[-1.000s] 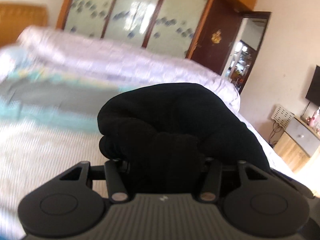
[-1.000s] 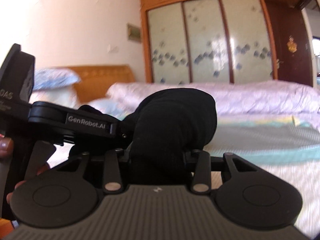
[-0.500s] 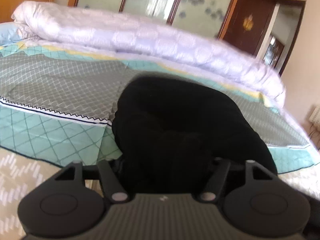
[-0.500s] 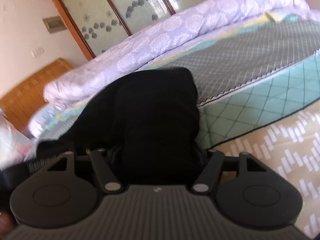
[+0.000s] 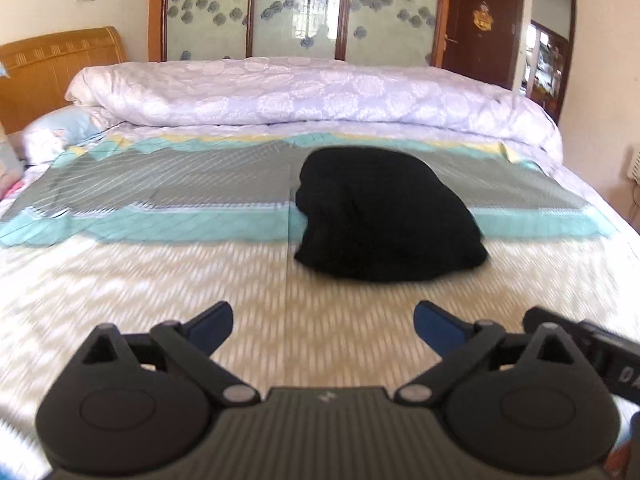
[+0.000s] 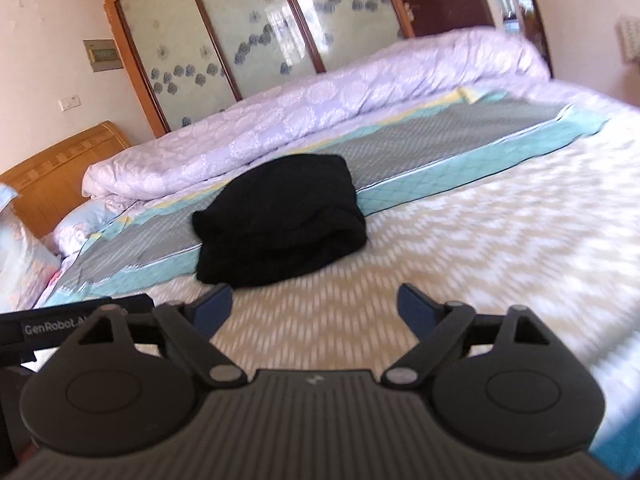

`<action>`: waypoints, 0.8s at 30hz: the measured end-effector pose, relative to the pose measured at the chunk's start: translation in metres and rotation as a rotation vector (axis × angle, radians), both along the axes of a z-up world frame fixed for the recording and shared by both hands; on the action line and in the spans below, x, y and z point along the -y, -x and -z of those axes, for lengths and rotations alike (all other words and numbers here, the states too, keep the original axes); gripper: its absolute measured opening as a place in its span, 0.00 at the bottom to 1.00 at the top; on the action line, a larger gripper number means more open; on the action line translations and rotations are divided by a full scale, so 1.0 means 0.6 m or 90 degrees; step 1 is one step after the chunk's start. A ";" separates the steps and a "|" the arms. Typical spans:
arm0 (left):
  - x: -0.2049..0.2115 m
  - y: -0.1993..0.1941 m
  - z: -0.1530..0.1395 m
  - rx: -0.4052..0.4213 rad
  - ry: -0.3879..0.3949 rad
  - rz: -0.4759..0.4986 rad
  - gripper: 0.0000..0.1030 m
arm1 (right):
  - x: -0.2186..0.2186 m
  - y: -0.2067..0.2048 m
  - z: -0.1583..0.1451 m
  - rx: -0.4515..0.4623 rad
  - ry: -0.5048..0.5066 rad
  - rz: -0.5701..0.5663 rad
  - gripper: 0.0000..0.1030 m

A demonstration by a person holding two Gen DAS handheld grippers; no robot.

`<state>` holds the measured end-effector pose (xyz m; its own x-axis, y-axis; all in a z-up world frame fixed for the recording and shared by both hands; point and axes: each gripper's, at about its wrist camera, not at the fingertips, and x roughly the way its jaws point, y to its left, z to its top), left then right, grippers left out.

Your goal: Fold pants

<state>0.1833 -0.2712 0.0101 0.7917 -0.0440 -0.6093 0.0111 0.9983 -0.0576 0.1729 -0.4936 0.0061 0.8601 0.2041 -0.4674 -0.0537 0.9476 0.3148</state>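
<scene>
Folded black pants [image 5: 384, 216] sit on the bed [image 5: 160, 280], near the rolled quilt [image 5: 320, 96]. Left gripper [image 5: 323, 322] and right gripper [image 6: 315, 307] have just been opening, jaws wide, nothing between.

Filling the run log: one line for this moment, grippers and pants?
left gripper: open, jaws just opened, empty | right gripper: open, jaws just opened, empty | black pants: folded bundle, released on bed, ahead of both grippers

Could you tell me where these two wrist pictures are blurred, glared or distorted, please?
Left wrist view: near bedsheet smeared by motion, black pants sharper, wardrobe glass shows glare. Right wrist view: sheet streaked at right, bright wash there, fisheye bends the wardrobe frame.
</scene>
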 end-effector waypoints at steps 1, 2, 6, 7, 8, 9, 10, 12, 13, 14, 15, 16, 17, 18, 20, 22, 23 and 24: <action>0.000 0.025 -0.008 0.001 -0.001 0.003 1.00 | -0.002 0.034 -0.010 0.010 0.016 0.009 1.00; 0.000 0.057 -0.017 0.005 -0.003 0.002 1.00 | -0.002 0.056 -0.016 0.020 0.031 0.020 1.00; -0.001 0.158 -0.049 0.031 -0.014 -0.031 1.00 | -0.001 0.085 -0.024 -0.016 0.059 0.001 1.00; 0.001 0.172 -0.055 0.031 -0.016 -0.035 1.00 | 0.000 0.093 -0.026 -0.034 0.060 -0.007 1.00; 0.004 0.189 -0.062 0.031 -0.018 -0.035 1.00 | 0.002 0.104 -0.030 -0.041 0.057 -0.010 1.00; 0.005 0.203 -0.067 0.033 -0.020 -0.035 1.00 | 0.004 0.117 -0.035 -0.038 0.049 -0.011 1.00; 0.008 0.215 -0.072 0.033 -0.026 -0.038 1.00 | 0.007 0.130 -0.039 -0.029 0.041 -0.012 1.00; 0.010 0.229 -0.080 0.028 -0.033 -0.038 1.00 | 0.011 0.144 -0.049 -0.014 0.029 -0.011 1.00; 0.011 0.236 -0.083 0.024 -0.034 -0.040 1.00 | 0.008 0.153 -0.052 -0.008 0.027 -0.011 1.00; 0.011 0.243 -0.085 0.020 -0.034 -0.046 1.00 | 0.008 0.157 -0.057 -0.002 0.027 -0.012 1.00; 0.011 0.249 -0.088 0.018 -0.032 -0.051 1.00 | 0.006 0.164 -0.060 0.008 0.028 -0.013 1.00; 0.012 0.252 -0.091 0.015 -0.033 -0.055 1.00 | 0.007 0.167 -0.064 0.020 0.031 -0.009 1.00; 0.013 0.255 -0.093 0.010 -0.040 -0.058 1.00 | 0.006 0.178 -0.068 0.029 0.034 -0.002 1.00; 0.015 0.263 -0.094 0.007 -0.047 -0.058 1.00 | 0.006 0.180 -0.071 0.032 0.033 0.002 1.00; 0.020 0.269 -0.098 0.005 -0.064 -0.055 1.00 | 0.008 0.185 -0.076 0.031 0.027 -0.007 1.00; 0.023 0.278 -0.101 0.014 -0.078 -0.051 1.00 | 0.007 0.195 -0.081 0.032 0.016 -0.013 1.00; 0.024 0.281 -0.102 0.020 -0.084 -0.049 1.00 | 0.007 0.197 -0.081 0.034 0.011 -0.013 1.00; 0.024 0.281 -0.101 0.023 -0.089 -0.049 1.00 | 0.007 0.202 -0.083 0.036 0.007 -0.014 1.00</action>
